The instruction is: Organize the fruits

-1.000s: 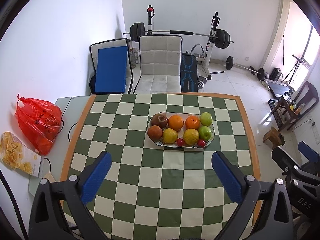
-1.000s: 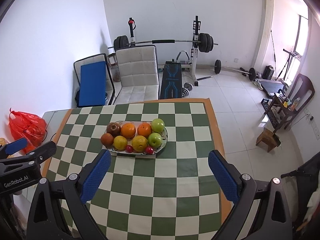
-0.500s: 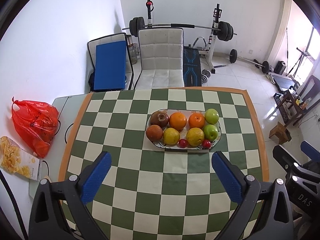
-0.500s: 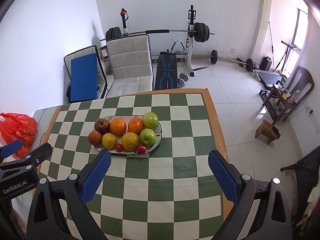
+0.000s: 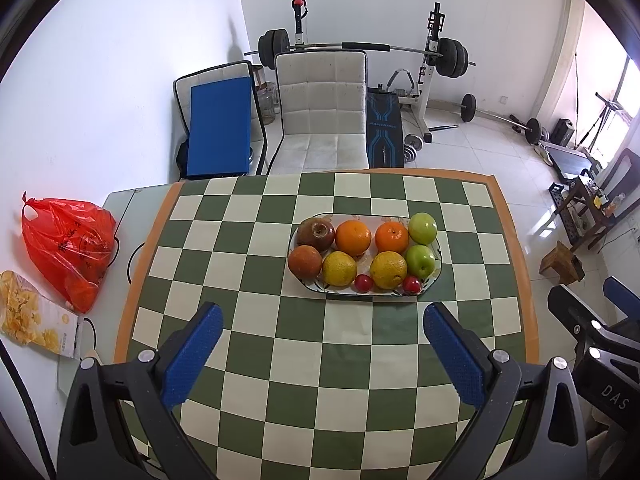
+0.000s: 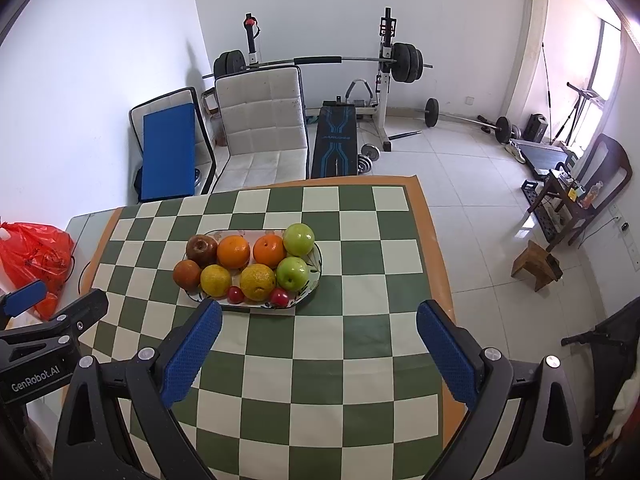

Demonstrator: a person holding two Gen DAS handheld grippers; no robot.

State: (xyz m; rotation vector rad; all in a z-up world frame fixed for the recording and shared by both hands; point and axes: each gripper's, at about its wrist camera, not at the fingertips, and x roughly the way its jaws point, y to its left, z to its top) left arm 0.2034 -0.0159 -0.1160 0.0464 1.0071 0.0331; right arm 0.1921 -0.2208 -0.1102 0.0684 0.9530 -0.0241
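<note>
While both grippers hang above the table, the left gripper and right gripper have jaws wide apart, empty. Fruit hides most of the plate.

White walls, pale tiled floor. Far wall: barbell rack with loaded bar; black and blue weight bench in front of it. Cream padded chair at far table edge, blue-cushioned chair to its left. Right: bright window, dark wooden chair, small wooden stool. Daylight glare on floor tiles.
</note>
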